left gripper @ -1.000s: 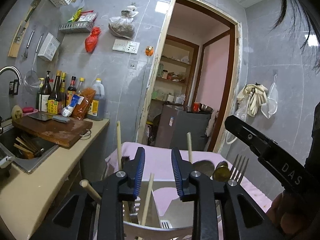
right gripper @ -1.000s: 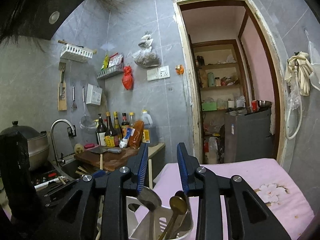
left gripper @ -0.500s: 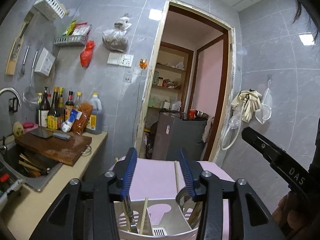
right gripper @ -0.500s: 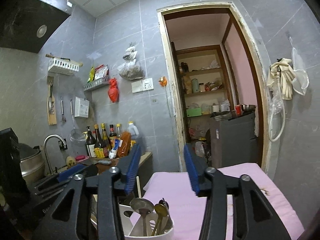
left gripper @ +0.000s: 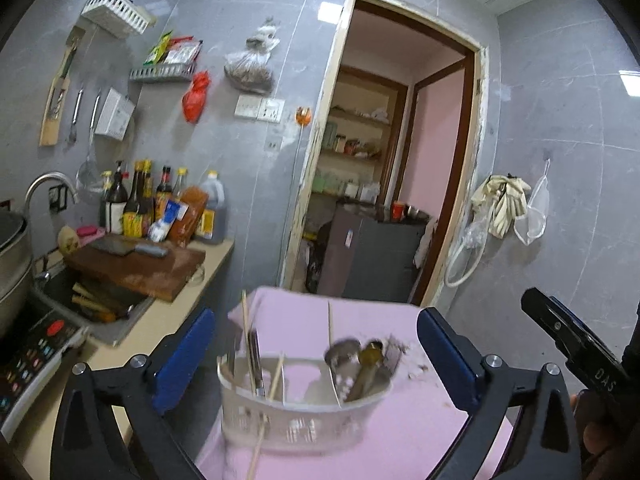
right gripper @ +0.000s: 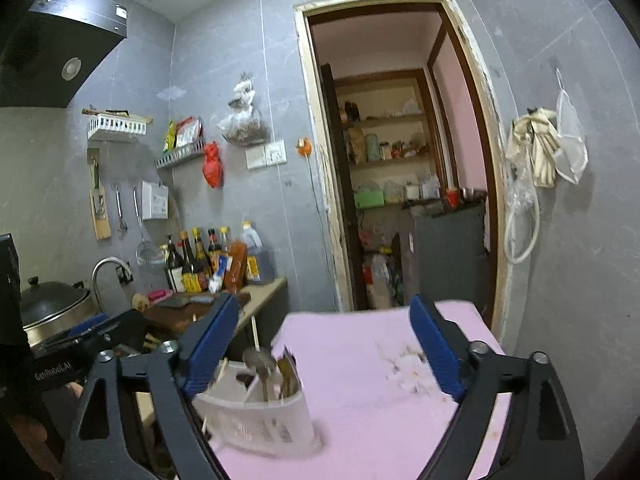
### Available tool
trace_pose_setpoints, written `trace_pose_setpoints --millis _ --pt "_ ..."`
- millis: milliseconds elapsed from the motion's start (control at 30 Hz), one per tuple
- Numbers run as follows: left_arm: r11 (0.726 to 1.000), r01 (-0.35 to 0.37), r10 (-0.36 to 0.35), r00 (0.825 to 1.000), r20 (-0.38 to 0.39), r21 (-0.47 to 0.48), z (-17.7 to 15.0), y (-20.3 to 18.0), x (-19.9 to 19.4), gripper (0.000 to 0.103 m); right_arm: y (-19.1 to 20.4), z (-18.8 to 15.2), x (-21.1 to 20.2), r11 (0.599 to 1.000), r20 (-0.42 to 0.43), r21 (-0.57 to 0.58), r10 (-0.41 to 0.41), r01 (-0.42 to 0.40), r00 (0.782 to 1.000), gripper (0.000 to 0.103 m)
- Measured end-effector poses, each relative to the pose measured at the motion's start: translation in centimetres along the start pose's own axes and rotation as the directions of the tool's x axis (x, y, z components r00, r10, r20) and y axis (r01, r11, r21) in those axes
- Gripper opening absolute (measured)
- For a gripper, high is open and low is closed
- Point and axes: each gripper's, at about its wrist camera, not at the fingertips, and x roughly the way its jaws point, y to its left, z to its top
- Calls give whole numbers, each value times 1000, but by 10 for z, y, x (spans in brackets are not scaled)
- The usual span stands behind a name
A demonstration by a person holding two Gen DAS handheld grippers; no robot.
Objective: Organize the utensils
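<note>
Fingers of left gripper [left gripper: 316, 356] and right gripper [right gripper: 320, 344] opening, empty; utensil caddy [left gripper: 304, 420] released, sorting seemingly finished; next, withdraw.

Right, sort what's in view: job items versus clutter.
Job: white slotted plastic utensil caddy on the pink cloth, metal spoons, wooden chopsticks.
Clutter: dark sauce bottles, brown wooden chopping board, red hanging bag.

Blurred throughout: white slotted plastic utensil basket [left gripper: 304, 420] on the pink-clothed surface [left gripper: 400, 432], its spoon bowls [left gripper: 344, 354] smeared. Cut off below: one wooden chopstick [left gripper: 256, 454]. Too smeared for counting: utensils in the basket's left compartment.
</note>
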Motion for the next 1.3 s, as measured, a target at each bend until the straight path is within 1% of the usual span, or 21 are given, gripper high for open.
trace_pose_setpoints --millis 33,233,300,367,433,633,833,1033,1300 --pt "1000 -11 11 1000 -20 -2 -3 -3 -5 102 -4 -1 -7 1000 -15 4 -4 4 1000 91" --pt "997 -74 71 992 -105 -18 -18 -15 -34 102 -27 -13 -36 999 -94 29 -29 32 995 93" --pt "996 -93 90 987 -131 -15 -24 -19 -41 102 -36 -19 -48 998 -112 41 -33 38 993 93" --pt "994 -108 105 982 -157 -12 -31 -23 -47 102 -42 -24 -59 998 -129 44 -41 47 991 97" --pt "993 -120 116 975 -192 -14 -38 -25 -52 102 -46 -28 -67 998 -140 43 -46 53 989 98" --pt "990 -139 135 963 -232 -4 -53 -30 -65 102 -57 -38 -90 996 -172 41 -67 75 983 98" --pt "991 -134 133 960 -245 15 -58 -38 -74 102 -55 -43 -106 996 -190 25 -75 82 979 98" --pt "993 -113 115 966 -233 22 -59 -44 -79 102 -50 -44 -115 996 -191 25 -83 90 978 99" --pt "993 -93 105 974 -201 70 -61 -51 -91 102 -45 -45 -117 995 -196 17 -88 93 977 99"
